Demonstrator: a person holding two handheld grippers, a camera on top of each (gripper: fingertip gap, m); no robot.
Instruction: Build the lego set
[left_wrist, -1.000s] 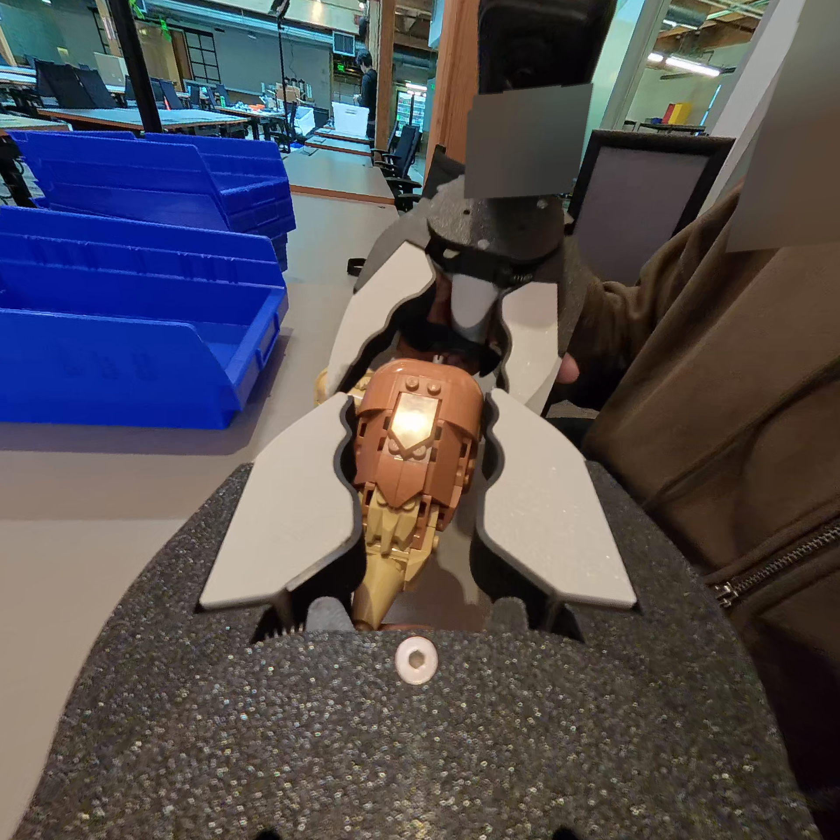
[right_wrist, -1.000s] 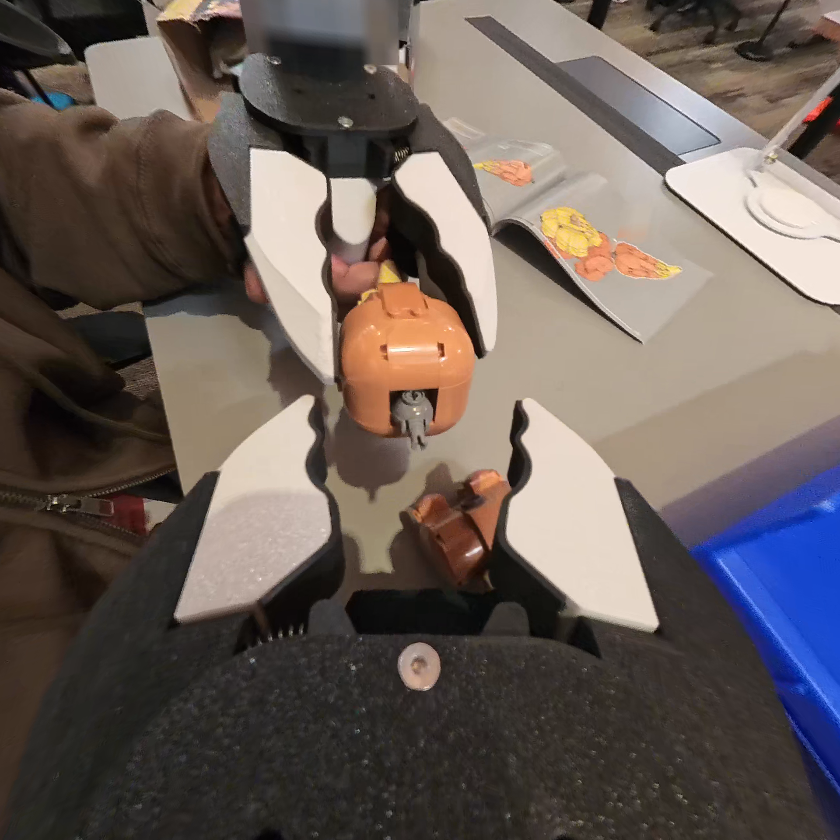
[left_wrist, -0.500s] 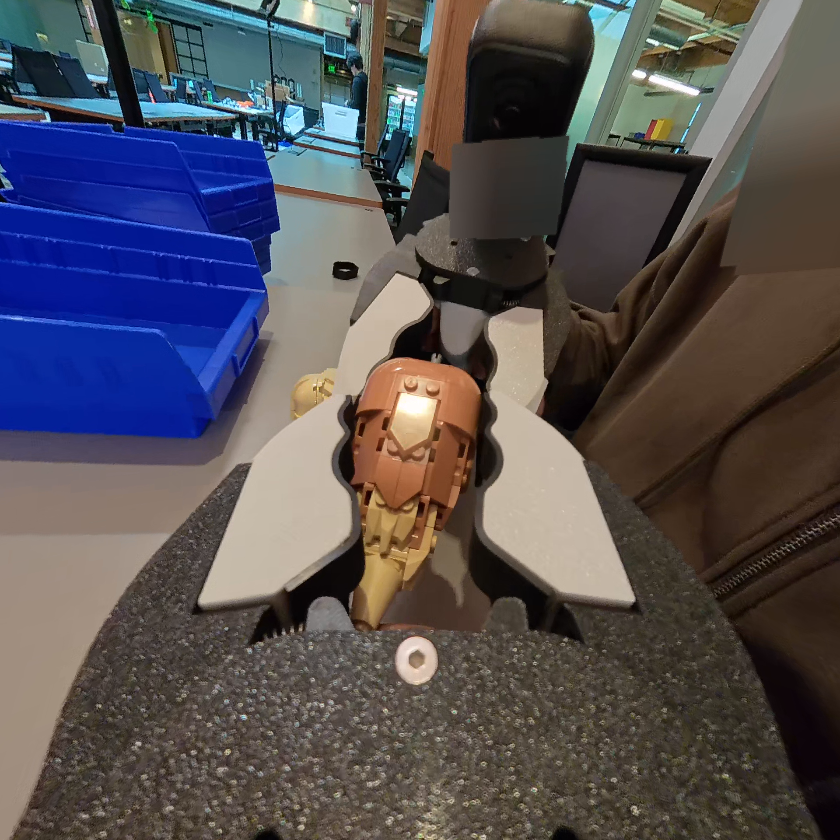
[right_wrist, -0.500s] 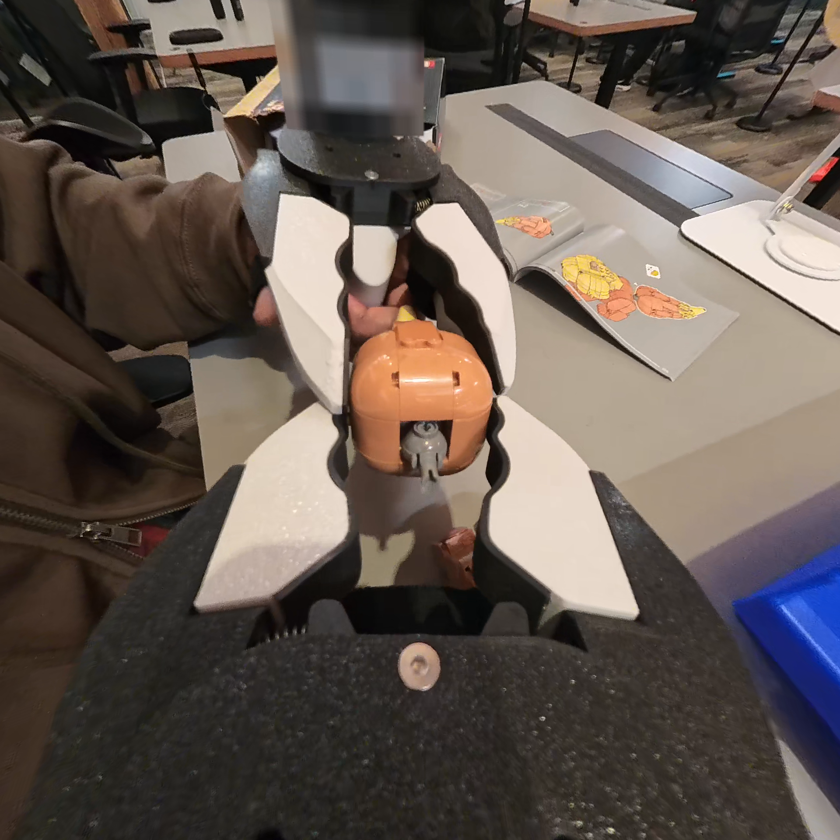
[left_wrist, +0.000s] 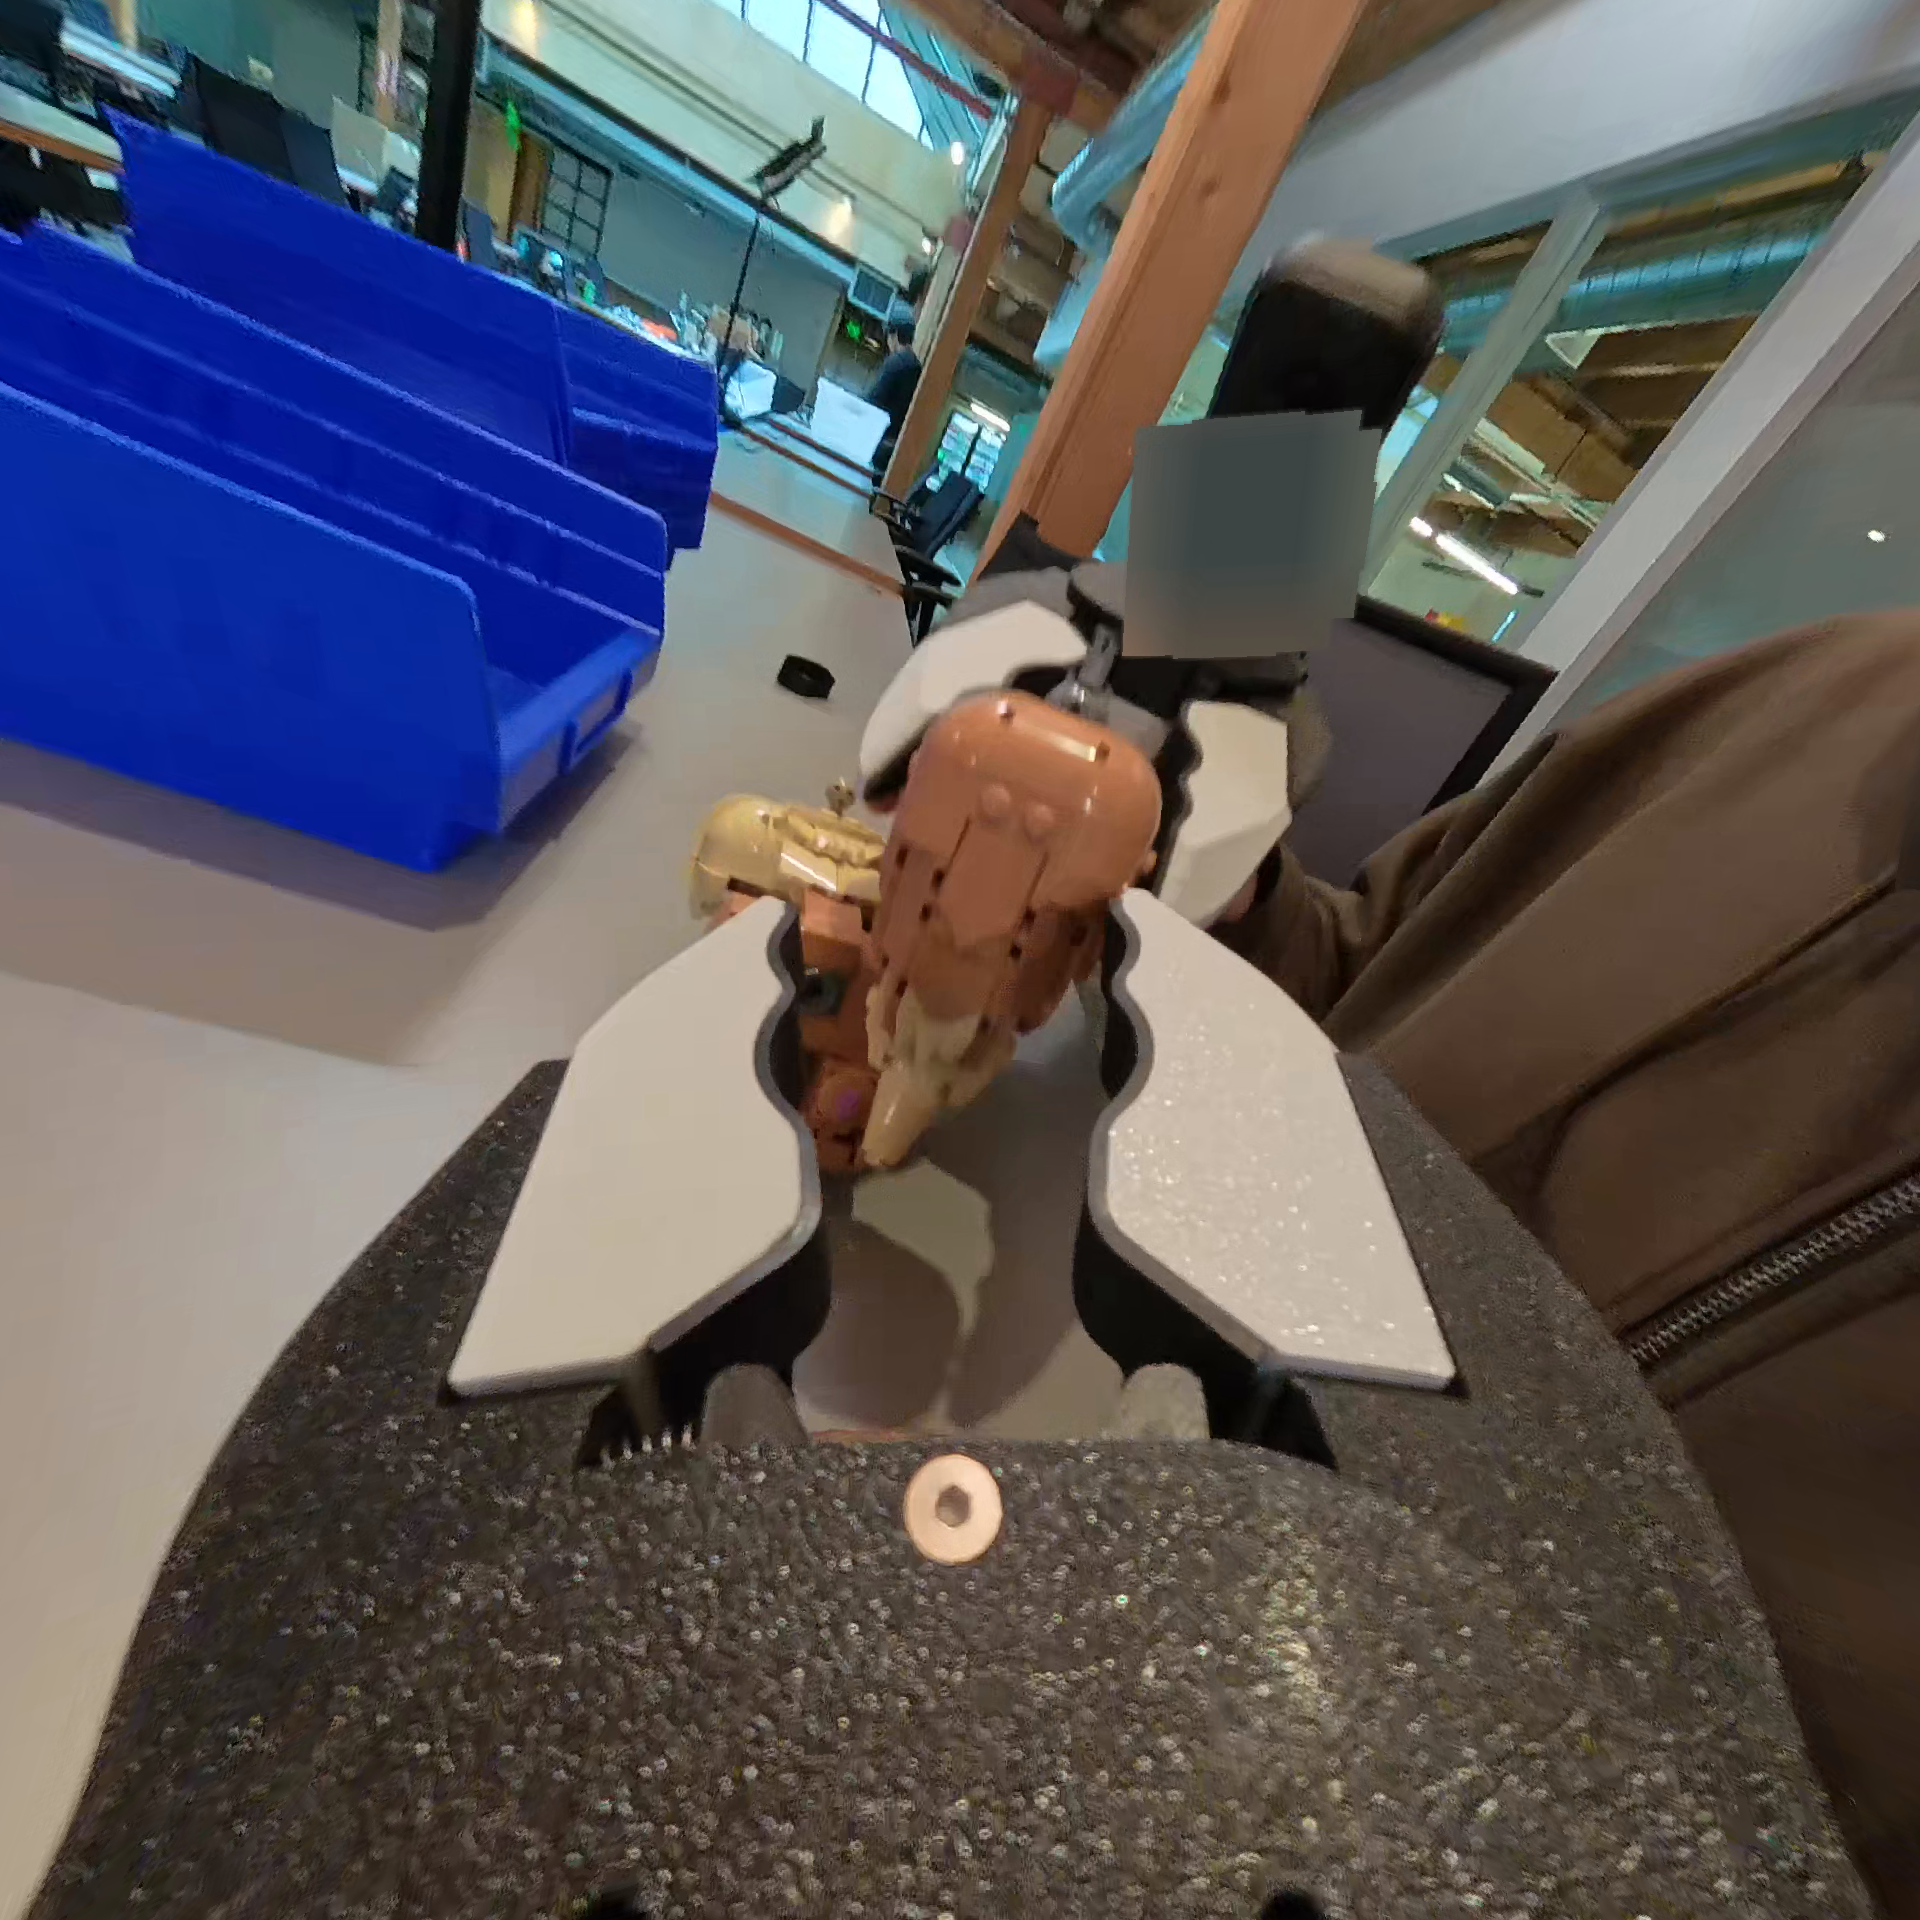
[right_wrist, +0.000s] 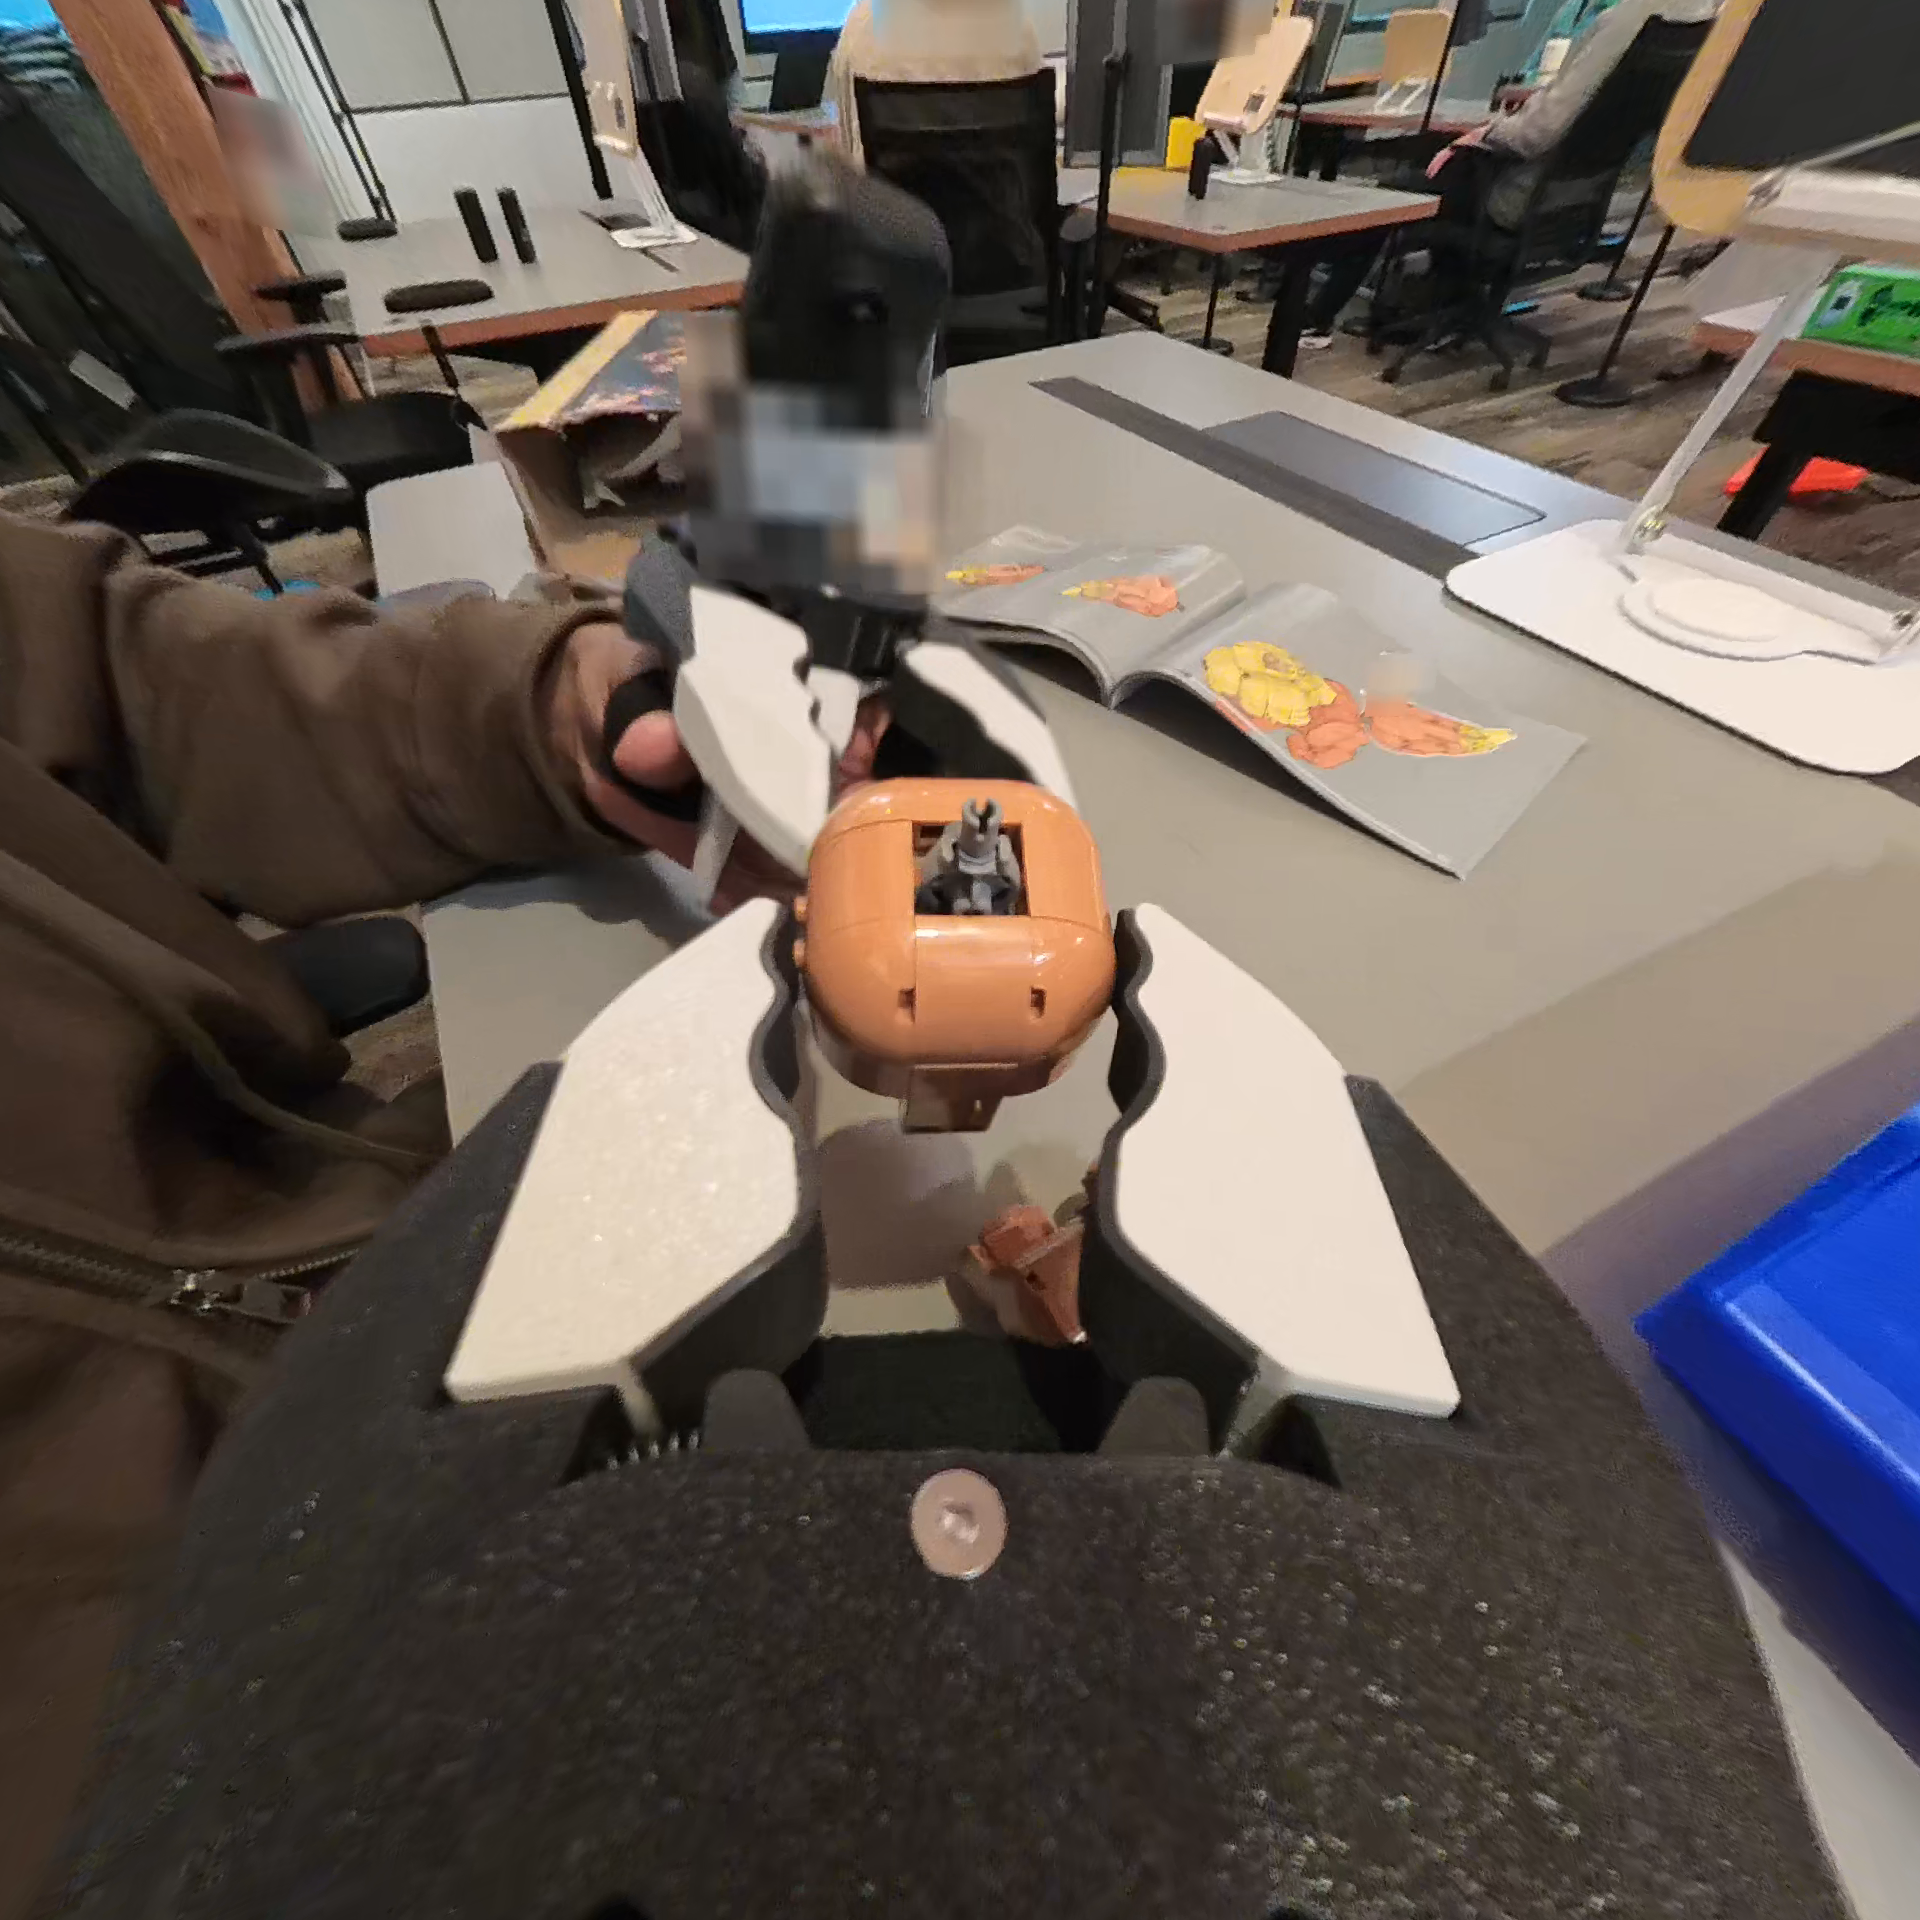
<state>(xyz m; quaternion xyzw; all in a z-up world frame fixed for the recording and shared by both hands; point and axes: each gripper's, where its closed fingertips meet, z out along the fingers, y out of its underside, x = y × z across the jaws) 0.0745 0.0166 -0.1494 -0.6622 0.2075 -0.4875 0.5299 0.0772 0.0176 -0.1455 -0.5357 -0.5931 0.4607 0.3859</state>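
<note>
While the brown Lego assembly (right_wrist: 956, 966) is held off the grey table (right_wrist: 1351, 987), it is clamped on its two rounded sides by the right gripper (right_wrist: 954, 920), whose fingers are closed to the assembly's width. The assembly's blunt, rounded end is turned toward the right gripper's camera. A square recess with a grey pin (right_wrist: 971, 831) is seen in the upper face of that end.

From the opposite side, the assembly is faced by the left gripper (left_wrist: 951, 914). Its fingers are spread wider than the assembly and appear to hold nothing. The tan, tapered tip of the assembly is pointed down and toward this gripper, just beyond its fingertips. The long axis is thus laid roughly along the line between the two grippers, tilted downward at the tapered end.

Below the assembly, a smaller dark brown Lego piece (right_wrist: 1023, 1262) is seen lying on the table. A tan Lego sub-build (left_wrist: 779, 842) is set just beside the assembly, on the side of the blue bins (left_wrist: 312, 644). An open instruction booklet (right_wrist: 1351, 707) is laid well apart from the assembly, beyond it in the right wrist view.

The left gripper is judged the free one for the next grasp. The tapered end is its nearest hold, and the loose pieces are closest to it.
</note>
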